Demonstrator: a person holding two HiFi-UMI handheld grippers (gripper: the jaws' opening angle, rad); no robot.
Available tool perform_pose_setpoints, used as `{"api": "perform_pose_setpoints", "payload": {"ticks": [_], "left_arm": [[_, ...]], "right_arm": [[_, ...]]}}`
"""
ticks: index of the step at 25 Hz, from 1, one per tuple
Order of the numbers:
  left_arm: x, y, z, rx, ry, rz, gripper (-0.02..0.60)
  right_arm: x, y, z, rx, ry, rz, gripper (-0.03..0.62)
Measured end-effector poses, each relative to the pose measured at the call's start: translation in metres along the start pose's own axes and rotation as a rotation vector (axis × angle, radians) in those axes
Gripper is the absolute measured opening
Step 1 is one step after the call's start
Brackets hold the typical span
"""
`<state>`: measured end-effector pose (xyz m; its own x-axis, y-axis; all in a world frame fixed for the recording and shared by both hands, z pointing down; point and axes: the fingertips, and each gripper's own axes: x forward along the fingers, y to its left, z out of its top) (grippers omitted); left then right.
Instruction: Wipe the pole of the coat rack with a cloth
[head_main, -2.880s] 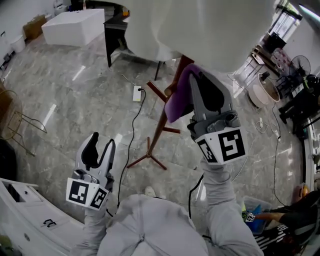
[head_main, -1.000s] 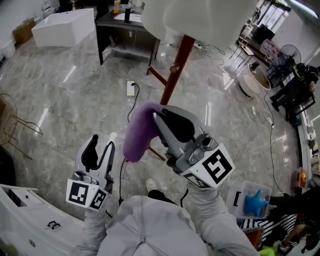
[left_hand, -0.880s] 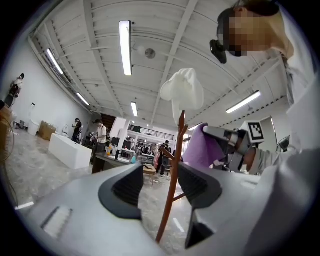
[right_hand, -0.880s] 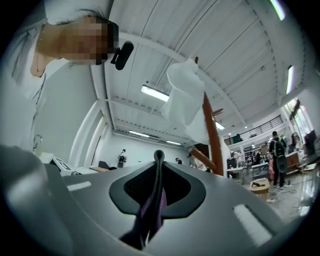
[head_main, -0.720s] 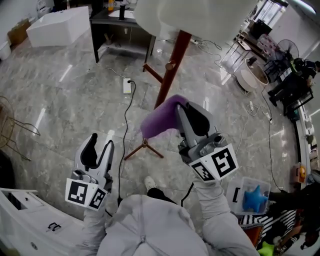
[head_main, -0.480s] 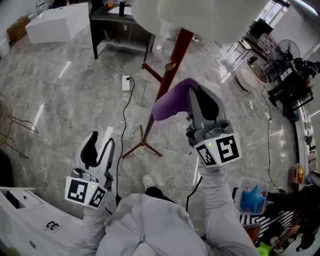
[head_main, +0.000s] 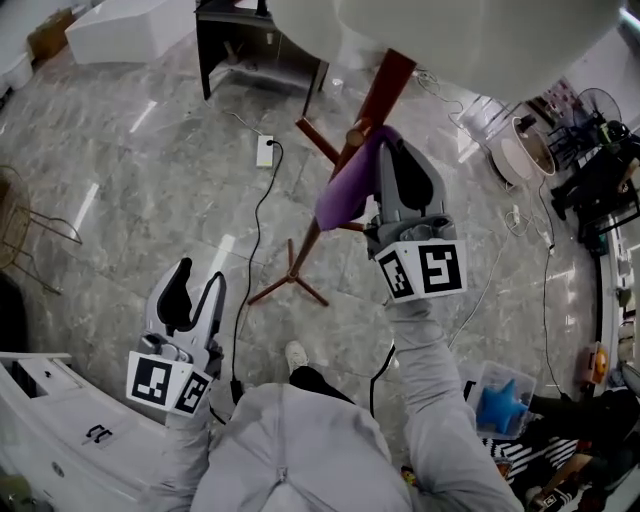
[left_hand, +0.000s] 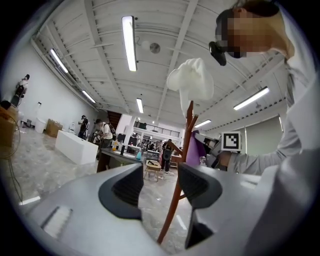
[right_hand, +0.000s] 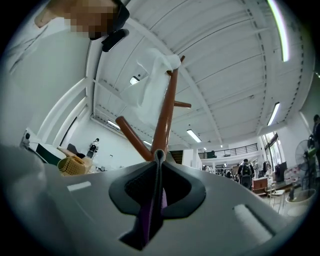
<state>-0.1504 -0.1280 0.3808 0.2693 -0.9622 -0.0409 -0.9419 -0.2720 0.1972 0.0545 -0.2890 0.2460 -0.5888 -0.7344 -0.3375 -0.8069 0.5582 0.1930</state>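
The coat rack's red-brown pole (head_main: 372, 108) slants down to its splayed feet (head_main: 290, 285), and a white garment (head_main: 470, 30) hangs over its top. My right gripper (head_main: 388, 150) is shut on a purple cloth (head_main: 345, 192), which lies against the pole just below a side peg. In the right gripper view the cloth (right_hand: 149, 215) is pinched between the shut jaws of the right gripper (right_hand: 157, 157), with the pole (right_hand: 165, 115) straight ahead. My left gripper (head_main: 195, 288) hangs low at the left, open and empty. The left gripper view shows the left gripper (left_hand: 159, 172), the pole (left_hand: 175, 200) and the cloth (left_hand: 192, 150).
A white power strip (head_main: 265, 152) and its black cable lie on the marble floor beside the rack. A black table (head_main: 250, 40) and a white box (head_main: 130, 25) stand behind. A wire basket (head_main: 30, 225) is at the left, and a bin holding a blue item (head_main: 497, 405) at the lower right.
The right gripper swung the cloth from low and left of the pole up and to the right, onto the pole near the peg. The left gripper stayed put.
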Motion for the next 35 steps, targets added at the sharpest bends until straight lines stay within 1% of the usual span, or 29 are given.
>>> {"api": "perform_pose_setpoints", "payload": {"ticks": [4,11,16,20,23,27,32,35], "left_arm": [[0.002,0.007,-0.006,-0.004,0.014,0.02,0.233],[0.011,0.005,-0.012,-0.005,0.031,0.017,0.233],[0.016,0.006,-0.015,-0.004,0.039,0.014,0.233],[0.018,0.005,-0.017,-0.005,0.045,0.009,0.233],[0.019,0.003,-0.019,-0.008,0.051,0.002,0.233],[0.019,0.002,-0.021,-0.01,0.058,-0.003,0.233],[0.019,0.001,-0.022,-0.006,0.064,-0.013,0.233],[0.017,0.0,-0.022,-0.006,0.066,-0.017,0.233]], "right_arm": [[-0.004,0.004,-0.035,0.061,0.051,-0.016,0.029],[-0.02,0.007,-0.096,0.167,0.179,-0.049,0.029],[-0.03,0.011,-0.136,0.192,0.28,-0.066,0.029],[-0.035,0.014,-0.161,0.178,0.366,-0.072,0.029],[-0.04,0.018,-0.175,0.155,0.43,-0.069,0.029],[-0.047,0.025,-0.189,0.148,0.489,-0.071,0.029],[-0.054,0.034,-0.198,0.152,0.53,-0.072,0.029],[-0.062,0.042,-0.194,0.171,0.532,-0.064,0.029]]}}
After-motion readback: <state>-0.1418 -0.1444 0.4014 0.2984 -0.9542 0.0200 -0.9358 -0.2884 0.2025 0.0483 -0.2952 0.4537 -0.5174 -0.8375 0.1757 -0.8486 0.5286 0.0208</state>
